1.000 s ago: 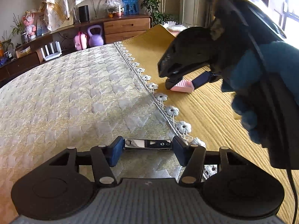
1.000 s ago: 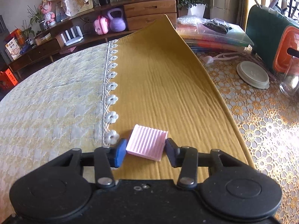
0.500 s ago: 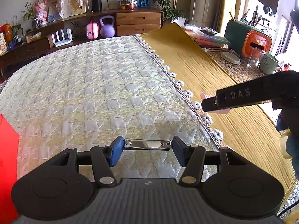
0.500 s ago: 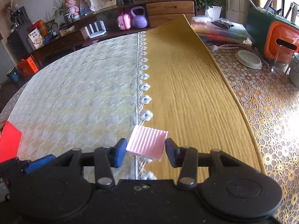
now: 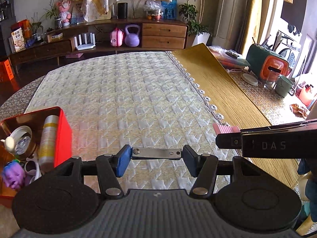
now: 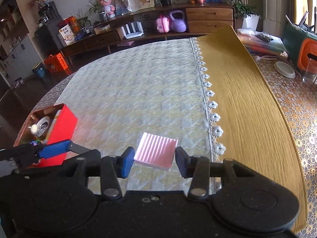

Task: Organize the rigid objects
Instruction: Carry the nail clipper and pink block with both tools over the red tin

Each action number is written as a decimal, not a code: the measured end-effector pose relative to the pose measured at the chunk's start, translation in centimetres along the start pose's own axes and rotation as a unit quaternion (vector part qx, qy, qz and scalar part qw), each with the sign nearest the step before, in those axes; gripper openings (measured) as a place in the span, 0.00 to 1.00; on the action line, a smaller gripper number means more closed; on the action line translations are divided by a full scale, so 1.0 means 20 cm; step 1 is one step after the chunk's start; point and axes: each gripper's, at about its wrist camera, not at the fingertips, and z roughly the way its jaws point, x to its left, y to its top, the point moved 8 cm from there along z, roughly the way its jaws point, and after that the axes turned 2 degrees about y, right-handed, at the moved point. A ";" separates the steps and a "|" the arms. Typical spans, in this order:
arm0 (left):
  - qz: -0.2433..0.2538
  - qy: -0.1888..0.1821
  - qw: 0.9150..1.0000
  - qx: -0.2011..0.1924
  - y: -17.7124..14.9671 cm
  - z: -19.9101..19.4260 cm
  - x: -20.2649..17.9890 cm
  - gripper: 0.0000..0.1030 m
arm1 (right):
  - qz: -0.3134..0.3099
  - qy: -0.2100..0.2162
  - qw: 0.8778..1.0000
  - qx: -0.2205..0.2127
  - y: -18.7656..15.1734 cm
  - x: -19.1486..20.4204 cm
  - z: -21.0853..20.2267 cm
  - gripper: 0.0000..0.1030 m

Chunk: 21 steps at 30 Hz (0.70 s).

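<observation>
My left gripper (image 5: 156,154) clamped a metal nail clipper (image 5: 156,153) crosswise, raised above the quilted cloth (image 5: 122,99), right of the red box (image 5: 64,132). My right gripper (image 6: 155,161) pinched a pink ribbed block (image 6: 156,150), farther right of that box (image 6: 63,127).

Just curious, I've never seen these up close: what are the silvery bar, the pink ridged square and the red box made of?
Silvery bar: likely polished steel, mirror glints, rivets. Pink ridged square: maybe anodised metal or plastic, satin sheen. Red box: probably tin, reflective inside.
</observation>
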 end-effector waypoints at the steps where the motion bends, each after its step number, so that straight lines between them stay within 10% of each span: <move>1: -0.003 0.002 1.000 -0.001 0.00 -0.03 0.03 0.55 | -0.005 0.002 1.000 -0.001 0.00 0.03 -0.01 0.43; 21: -0.056 0.051 0.997 -0.024 0.01 -0.36 0.74 0.55 | -0.095 0.049 0.994 0.003 -0.04 0.78 0.00 0.43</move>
